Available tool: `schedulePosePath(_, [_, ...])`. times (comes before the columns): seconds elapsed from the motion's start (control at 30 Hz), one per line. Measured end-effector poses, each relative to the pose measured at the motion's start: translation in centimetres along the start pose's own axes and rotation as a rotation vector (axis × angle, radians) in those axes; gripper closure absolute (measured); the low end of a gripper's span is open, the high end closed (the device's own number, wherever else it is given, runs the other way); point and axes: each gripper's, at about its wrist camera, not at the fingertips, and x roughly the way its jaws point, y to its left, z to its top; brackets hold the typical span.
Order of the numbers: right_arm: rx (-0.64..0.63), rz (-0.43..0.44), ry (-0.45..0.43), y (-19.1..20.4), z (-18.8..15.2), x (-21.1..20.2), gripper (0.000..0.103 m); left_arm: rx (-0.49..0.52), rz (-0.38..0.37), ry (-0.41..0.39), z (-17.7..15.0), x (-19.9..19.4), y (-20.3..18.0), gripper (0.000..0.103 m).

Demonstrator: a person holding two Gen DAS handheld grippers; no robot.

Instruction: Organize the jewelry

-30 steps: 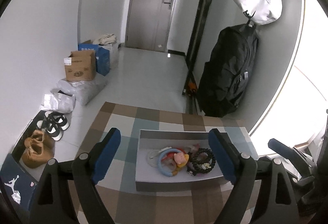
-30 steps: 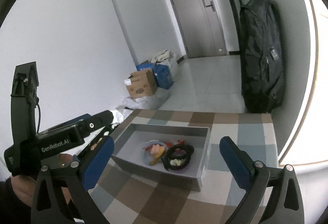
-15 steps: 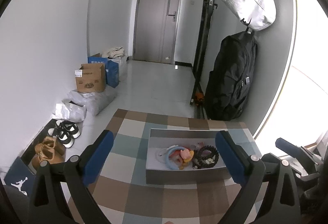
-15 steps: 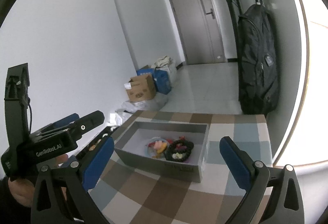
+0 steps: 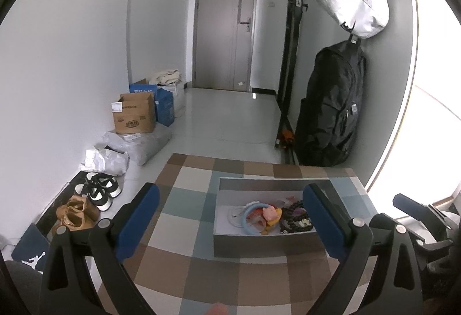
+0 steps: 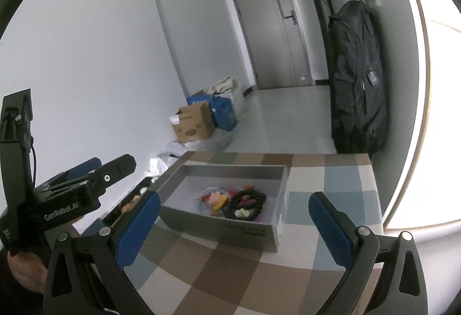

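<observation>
Both grippers, left and right, jaws wide apart and empty; jewelry pile all in open grey cardboard box, lower centre on checked tablecloth, apparently nothing left outside.

A checkered table carries one grey box of jewelry.

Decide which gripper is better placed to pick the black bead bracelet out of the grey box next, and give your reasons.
Probably the right gripper. The black bead bracelet lies at the right end of the grey box, nearly centred between its open jaws. The left gripper, also open, is centred left of the bracelet.
</observation>
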Motion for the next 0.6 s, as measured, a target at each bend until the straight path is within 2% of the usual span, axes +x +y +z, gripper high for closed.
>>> schedulePosePath(0.6, [-0.001, 0.003, 0.014, 0.31, -0.27, 0.21, 0.000, -0.009, 0.008, 0.014, -0.06, 0.37, -0.24, 0.006])
